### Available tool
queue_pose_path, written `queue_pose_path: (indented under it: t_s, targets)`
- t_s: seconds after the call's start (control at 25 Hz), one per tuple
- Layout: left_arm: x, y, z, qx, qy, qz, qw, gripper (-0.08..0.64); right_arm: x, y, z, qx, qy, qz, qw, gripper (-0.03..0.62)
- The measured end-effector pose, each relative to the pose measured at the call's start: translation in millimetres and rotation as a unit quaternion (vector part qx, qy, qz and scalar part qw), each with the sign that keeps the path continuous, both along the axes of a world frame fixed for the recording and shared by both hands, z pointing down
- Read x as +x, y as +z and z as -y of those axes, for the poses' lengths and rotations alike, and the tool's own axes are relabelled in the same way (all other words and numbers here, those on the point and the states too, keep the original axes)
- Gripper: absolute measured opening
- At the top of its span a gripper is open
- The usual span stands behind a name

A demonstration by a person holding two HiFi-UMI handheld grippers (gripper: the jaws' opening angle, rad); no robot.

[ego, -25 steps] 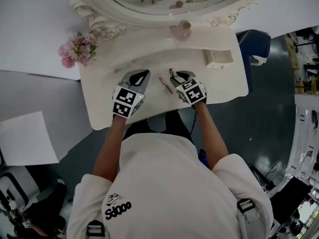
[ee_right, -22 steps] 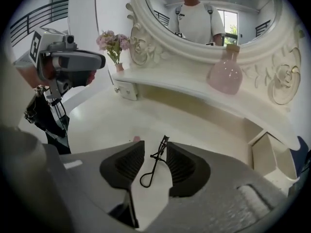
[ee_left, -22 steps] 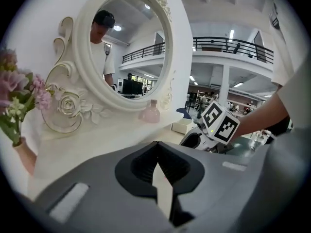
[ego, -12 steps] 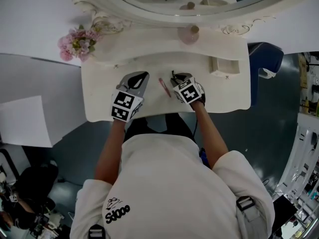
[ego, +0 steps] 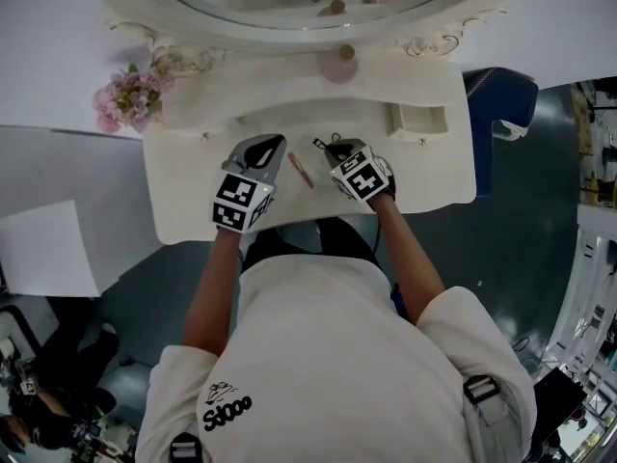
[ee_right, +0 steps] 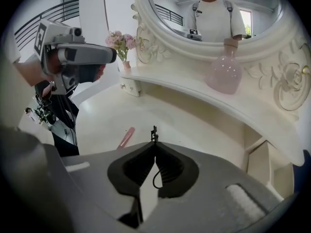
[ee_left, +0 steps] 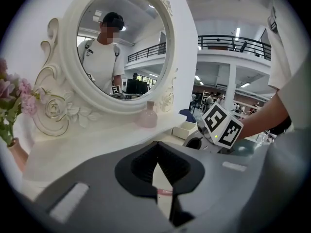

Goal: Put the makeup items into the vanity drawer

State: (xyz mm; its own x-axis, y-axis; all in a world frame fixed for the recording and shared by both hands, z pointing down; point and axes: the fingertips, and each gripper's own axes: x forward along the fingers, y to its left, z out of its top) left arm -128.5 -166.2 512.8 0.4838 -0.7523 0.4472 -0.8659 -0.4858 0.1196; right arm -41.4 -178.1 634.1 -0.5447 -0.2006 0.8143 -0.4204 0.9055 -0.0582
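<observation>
A pink makeup stick [ego: 300, 170] lies on the white vanity top [ego: 193, 191] between my two grippers; in the right gripper view the pink stick [ee_right: 125, 137] lies just left of the jaws. My right gripper [ego: 323, 145] has its jaws closing tight on a thin black metal tool [ee_right: 154, 132], whose tip pokes out past the tips of the right gripper [ee_right: 154, 143]. My left gripper [ego: 268, 148] hovers left of the stick, and the left gripper [ee_left: 156, 143] is shut with nothing in it. The small drawer [ego: 419, 121] stands open at the right.
A pink bottle [ego: 340, 64] stands on the raised shelf under the oval mirror [ee_left: 121, 47]. A vase of pink flowers [ego: 125, 99] is at the far left. White sheets [ego: 48, 249] lie on the floor to the left, and a blue chair [ego: 496, 99] is at the right.
The right gripper's jaws have closed on the thin black tool that lay in front of them. Both grippers stay on either side of the pink stick; the head view has shifted slightly.
</observation>
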Motion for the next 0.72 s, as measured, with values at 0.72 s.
queue_pose_path:
  t_s: [0.72]
  targets:
    - [111, -30, 60, 0.046, 0.070, -0.034, 0.9959, 0.018, 145, -114, 78, 0.134, 0.062, 0.027, 0.989, 0.009]
